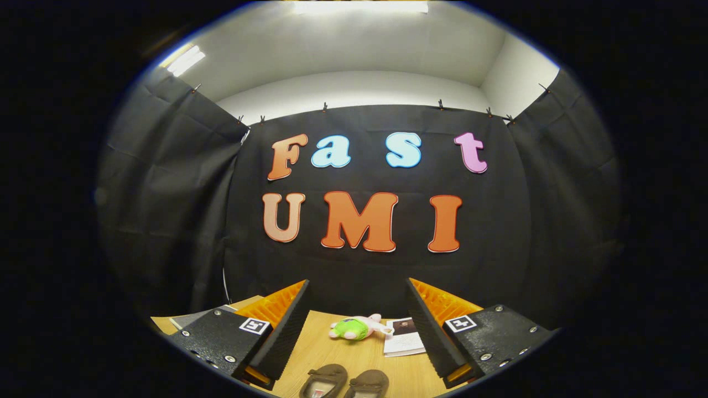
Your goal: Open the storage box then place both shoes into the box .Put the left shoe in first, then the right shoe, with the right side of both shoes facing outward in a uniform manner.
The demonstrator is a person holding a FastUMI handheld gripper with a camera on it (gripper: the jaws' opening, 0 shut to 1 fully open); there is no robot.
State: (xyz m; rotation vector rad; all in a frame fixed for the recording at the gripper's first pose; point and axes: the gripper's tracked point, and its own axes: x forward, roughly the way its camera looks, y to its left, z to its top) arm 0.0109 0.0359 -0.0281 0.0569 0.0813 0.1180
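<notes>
Two brown shoes lie side by side on the wooden table, the left-hand one [324,381] and the right-hand one [368,383], low between my fingers and close below them. My gripper [357,326] is held above the table, open wide, with nothing between its fingers [285,331].
A small plush toy [357,327], green and pink, lies on the table [326,348] beyond the shoes. A printed booklet [404,337] lies beside it, by the right finger. A grey flat thing [193,318] shows past the left finger. Black cloth walls close the booth behind and at both sides.
</notes>
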